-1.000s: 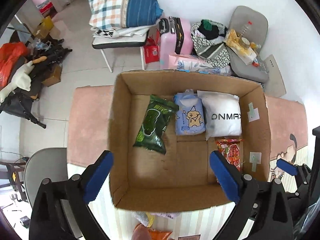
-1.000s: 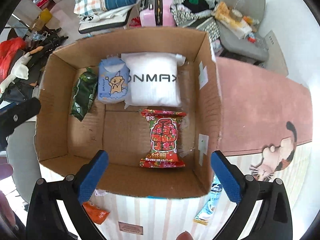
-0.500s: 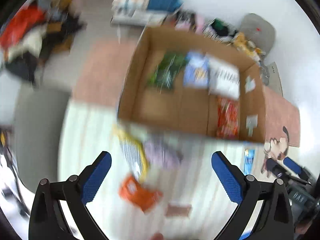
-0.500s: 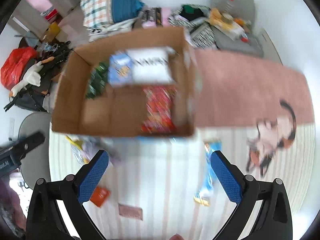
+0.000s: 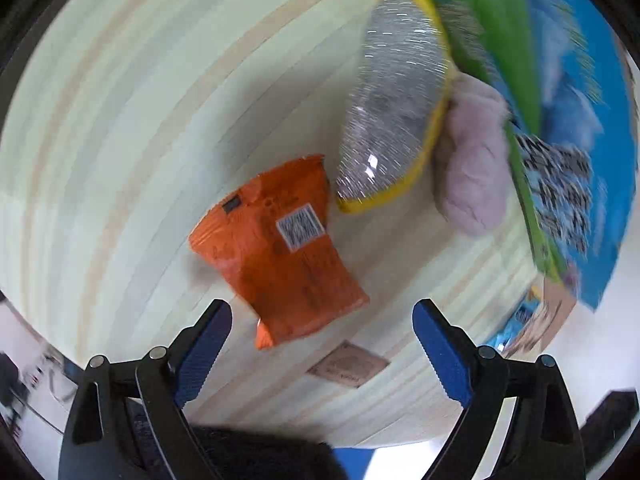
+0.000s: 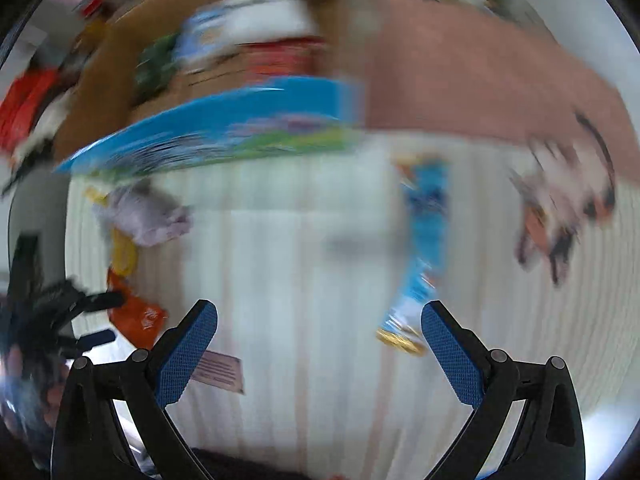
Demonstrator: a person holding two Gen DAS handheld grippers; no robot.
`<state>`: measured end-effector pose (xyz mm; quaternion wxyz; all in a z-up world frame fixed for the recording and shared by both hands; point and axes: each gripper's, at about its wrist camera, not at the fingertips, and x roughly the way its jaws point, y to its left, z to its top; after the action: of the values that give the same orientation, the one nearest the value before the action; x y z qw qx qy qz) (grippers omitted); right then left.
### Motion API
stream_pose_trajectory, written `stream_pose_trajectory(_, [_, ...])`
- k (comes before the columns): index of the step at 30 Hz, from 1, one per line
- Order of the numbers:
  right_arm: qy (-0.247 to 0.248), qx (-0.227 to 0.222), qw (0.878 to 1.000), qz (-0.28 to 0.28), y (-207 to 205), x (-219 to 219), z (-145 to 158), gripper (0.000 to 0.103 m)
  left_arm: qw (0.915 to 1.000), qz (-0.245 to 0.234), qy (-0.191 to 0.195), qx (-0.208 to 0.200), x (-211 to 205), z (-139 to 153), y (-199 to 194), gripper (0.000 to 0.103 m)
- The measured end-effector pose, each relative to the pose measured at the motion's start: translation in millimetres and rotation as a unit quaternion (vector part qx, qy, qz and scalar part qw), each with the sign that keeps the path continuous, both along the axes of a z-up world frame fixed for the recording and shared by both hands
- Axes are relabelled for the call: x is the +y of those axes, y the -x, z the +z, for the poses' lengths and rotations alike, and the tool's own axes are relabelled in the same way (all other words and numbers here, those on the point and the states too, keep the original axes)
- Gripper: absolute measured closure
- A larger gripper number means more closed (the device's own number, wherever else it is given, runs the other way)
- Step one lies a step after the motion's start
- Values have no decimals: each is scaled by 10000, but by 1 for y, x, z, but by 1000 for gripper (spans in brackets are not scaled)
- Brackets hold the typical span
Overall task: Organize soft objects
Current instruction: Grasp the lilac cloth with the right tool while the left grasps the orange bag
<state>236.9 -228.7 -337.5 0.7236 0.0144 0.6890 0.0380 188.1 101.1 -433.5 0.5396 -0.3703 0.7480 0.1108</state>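
In the left wrist view an orange snack packet [image 5: 280, 248] lies on the striped mat just ahead of my open, empty left gripper [image 5: 320, 328]. Beyond it lie a silver-and-yellow bag [image 5: 394, 108] and a pale purple plush item [image 5: 474, 160] against the box's blue-printed outer wall [image 5: 560, 120]. In the blurred right wrist view my right gripper [image 6: 318, 332] is open and empty above the mat. A long blue packet [image 6: 420, 248] lies ahead to the right. The cardboard box [image 6: 120, 80] with several packs inside is at the back.
A small brown label card [image 5: 348, 366] lies on the mat near my left gripper and shows in the right wrist view [image 6: 218, 372]. A pink rug [image 6: 460, 80] with a cartoon cat print [image 6: 568, 208] lies right of the box. My left gripper [image 6: 68, 320] shows at that view's left edge.
Both grippers have swung down and back from above the box to the mat in front of it. The left one has come close to the orange packet. Both stay open.
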Motion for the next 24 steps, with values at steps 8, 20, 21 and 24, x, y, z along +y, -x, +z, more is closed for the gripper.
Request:
stream_pose_trajectory(8, [437,-326,9728,2252,-34,147,-19,0,9981,-497,-352,-48,12,0,13,56])
stream_pose_trajectory(20, [825,219,9531,2903,-55,227,-96,57,9690,-2053,-1323,-373,3,6,1,56])
stream_pose_trajectory(21, [827,296,9566,2778,-54,224,-97,57,9693,-2052,-1294,-389,0,4,0,56])
stream_pose_trajectory(24, [659,535,9676,2380,-43,203,-92,57,9677,-2185,-1162,-477,-15,3,-8,56])
